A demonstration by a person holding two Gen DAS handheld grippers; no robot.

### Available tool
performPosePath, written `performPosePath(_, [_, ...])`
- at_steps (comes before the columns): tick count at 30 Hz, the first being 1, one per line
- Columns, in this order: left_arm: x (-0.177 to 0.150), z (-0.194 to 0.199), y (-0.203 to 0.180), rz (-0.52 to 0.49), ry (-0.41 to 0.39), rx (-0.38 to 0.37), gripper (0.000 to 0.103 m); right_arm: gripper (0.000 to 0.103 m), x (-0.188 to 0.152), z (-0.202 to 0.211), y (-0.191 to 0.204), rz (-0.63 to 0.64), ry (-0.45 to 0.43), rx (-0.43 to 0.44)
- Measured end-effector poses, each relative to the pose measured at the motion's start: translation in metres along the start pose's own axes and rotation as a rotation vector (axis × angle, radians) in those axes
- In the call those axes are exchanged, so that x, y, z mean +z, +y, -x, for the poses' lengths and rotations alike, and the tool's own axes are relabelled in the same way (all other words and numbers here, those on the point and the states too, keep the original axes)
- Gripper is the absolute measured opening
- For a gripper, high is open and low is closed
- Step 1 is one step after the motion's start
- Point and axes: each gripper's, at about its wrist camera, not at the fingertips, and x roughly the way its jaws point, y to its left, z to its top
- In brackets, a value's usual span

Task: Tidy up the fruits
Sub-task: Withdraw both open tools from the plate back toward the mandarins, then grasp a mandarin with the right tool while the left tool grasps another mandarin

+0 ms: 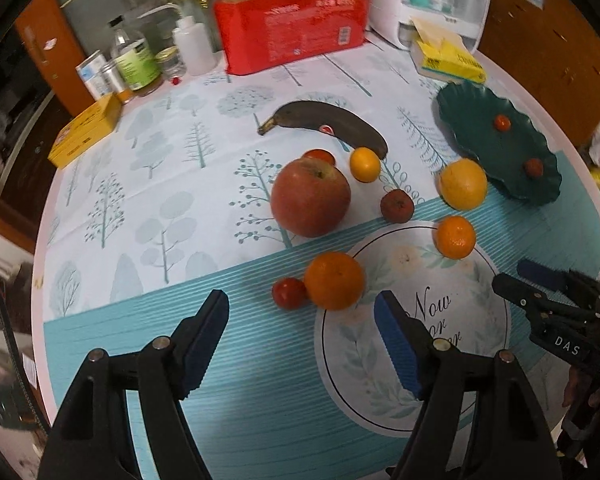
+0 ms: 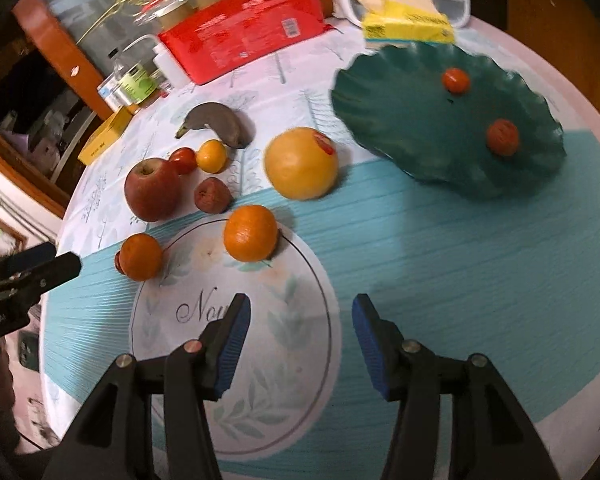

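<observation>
A dark green scalloped plate (image 1: 464, 120) (image 2: 380, 92) at the right holds two small red fruits (image 2: 455, 80) (image 2: 502, 137). On the tablecloth lie a red apple (image 1: 310, 197) (image 2: 152, 189), a blackened banana (image 1: 328, 124) (image 2: 220, 122), a yellow orange (image 1: 463, 184) (image 2: 301, 163), two tangerines (image 1: 334, 280) (image 1: 454, 237), a small yellow citrus (image 1: 365, 164) and small red fruits (image 1: 289, 293) (image 1: 397, 205). My left gripper (image 1: 302, 304) stands open just short of the near tangerine. My right gripper (image 2: 300, 310) is open and empty over the cloth.
A red carton of jars (image 1: 292, 36), bottles (image 1: 134, 60), a yellow box (image 1: 86, 130), a yellow tissue pack (image 1: 448, 60) and a white appliance (image 1: 428, 0) line the table's far side. The round table's edge curves close at left and right.
</observation>
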Motion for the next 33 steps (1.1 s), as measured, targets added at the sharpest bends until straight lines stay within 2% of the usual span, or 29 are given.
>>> performPosePath(9, [0.008,-0.033,-0.009,-0.081,0.058,-0.041,0.074,0.054,0.008,-0.016,0.034,0.193,-0.08,-0.052])
performPosePath(20, [0.013,-0.064,-0.021,-0.122,0.106,-0.087,0.074,0.054,0.006,-0.033,0.046,0.296,-0.141,-0.102])
performPosePath(33, [0.016,-0.073,-0.02,-0.141,0.071,-0.074,0.074,0.053,0.004,-0.049,0.057,0.403,-0.168,-0.177])
